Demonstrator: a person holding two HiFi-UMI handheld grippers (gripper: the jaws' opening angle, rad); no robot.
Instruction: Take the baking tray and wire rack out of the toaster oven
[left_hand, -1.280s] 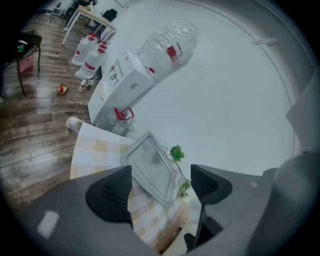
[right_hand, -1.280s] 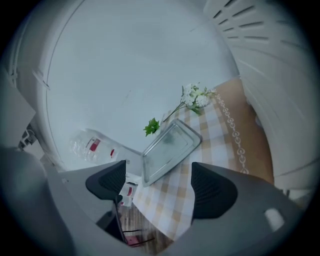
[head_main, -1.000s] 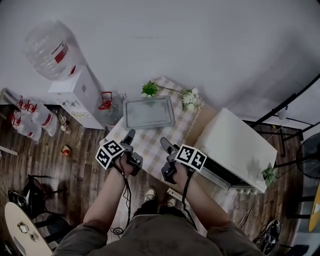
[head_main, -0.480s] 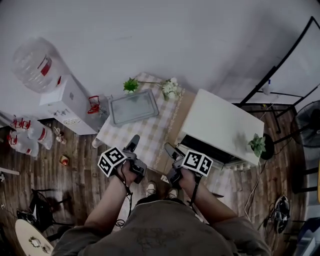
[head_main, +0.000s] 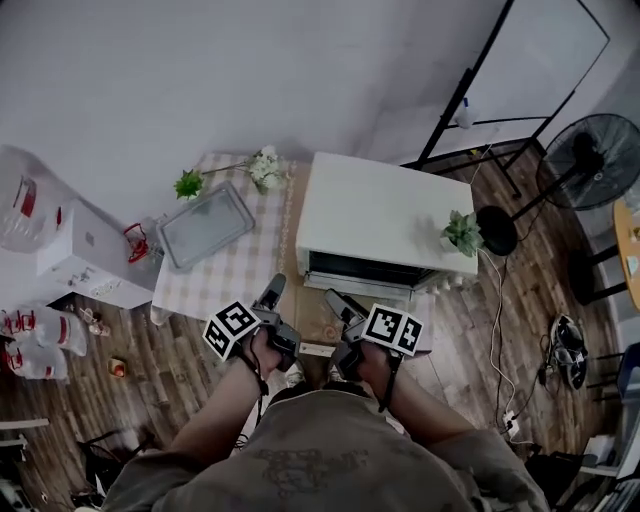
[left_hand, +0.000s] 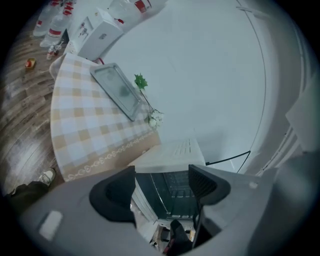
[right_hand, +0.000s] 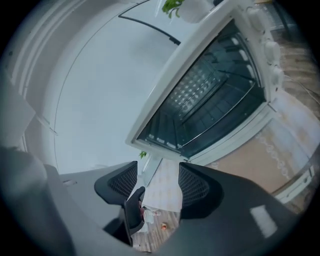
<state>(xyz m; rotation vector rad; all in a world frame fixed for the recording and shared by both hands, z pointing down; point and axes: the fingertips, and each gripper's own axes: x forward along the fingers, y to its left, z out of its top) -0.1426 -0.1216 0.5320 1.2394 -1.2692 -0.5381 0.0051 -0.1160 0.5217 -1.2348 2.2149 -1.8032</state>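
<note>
The white box-shaped toaster oven (head_main: 385, 225) stands on the surface (head_main: 235, 275), which carries a beige-and-white checked cloth. The oven's dark front faces the person. The grey rectangular metal baking tray (head_main: 205, 225) lies flat on the cloth, well apart from the oven and on its left side, near a small green sprig and white flowers (head_main: 266, 168).

The left gripper (head_main: 272, 292) is held in front of the oven's left corner. Its fingers (left_hand: 112, 192) are spread apart with nothing between them; the gap frames the dark oven front (left_hand: 172, 187). The right gripper (head_main: 335, 300) is held just beside it, and its fingers (right_hand: 192, 187) are likewise apart and empty.

In the right gripper view, thin metal bars of a wire rack (right_hand: 215, 115) show inside the oven (right_hand: 200, 95), below a dimpled inner panel. The level on which the rack sits cannot be made out. It is also unclear whether the oven door is open or the interior is seen through glass. The head view shows only a narrow dark strip of the oven front.

A small potted green plant (head_main: 462, 232) sits on the oven's top right corner.
</note>
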